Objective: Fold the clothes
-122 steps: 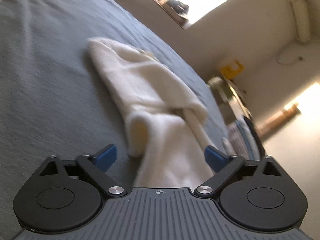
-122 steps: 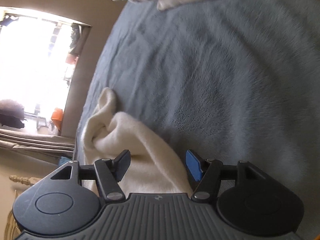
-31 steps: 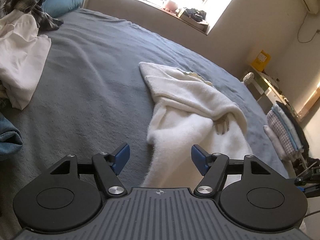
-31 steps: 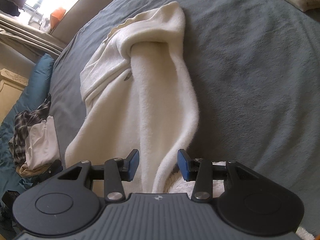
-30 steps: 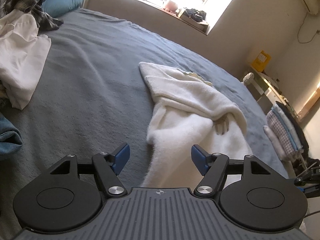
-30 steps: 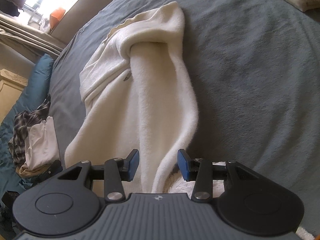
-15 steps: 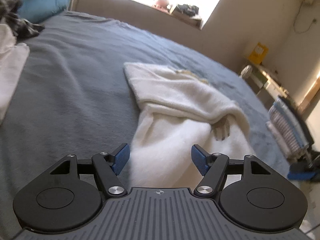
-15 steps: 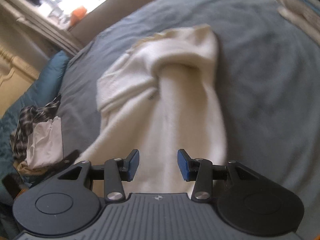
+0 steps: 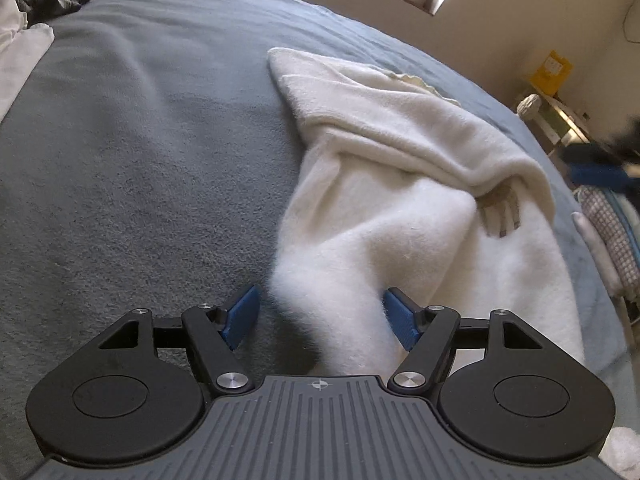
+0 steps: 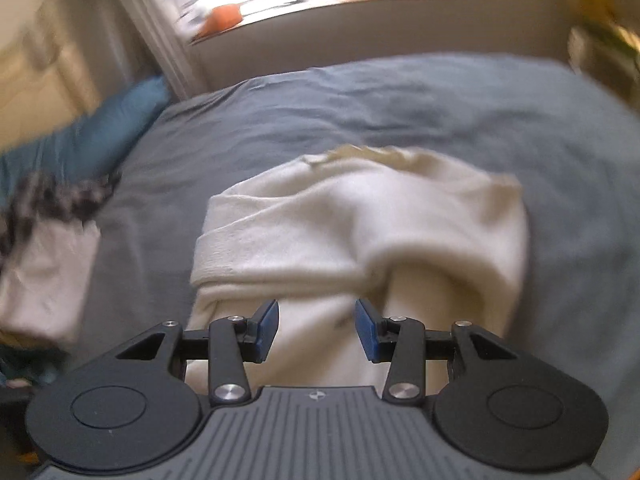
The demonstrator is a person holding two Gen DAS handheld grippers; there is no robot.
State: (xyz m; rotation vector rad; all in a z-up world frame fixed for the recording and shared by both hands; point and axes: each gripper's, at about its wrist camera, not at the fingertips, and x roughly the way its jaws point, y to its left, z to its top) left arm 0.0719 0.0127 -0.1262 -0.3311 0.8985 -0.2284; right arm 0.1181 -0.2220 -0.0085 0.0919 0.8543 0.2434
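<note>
Both grippers have closed in on the cream sweater (image 9: 420,184) lying bunched on the grey bed cover (image 9: 140,140) — the left gripper (image 9: 322,316) has just been opening, jaws wide astride a fuzzy fold, not pressing. Right gripper (image 10: 316,326) hangs half-open above the sweater.

Bare grey blanket (image 9: 120,168) left of the white garment (image 9: 400,184); clothes pile (image 9: 24,20) at the far-left edge.
</note>
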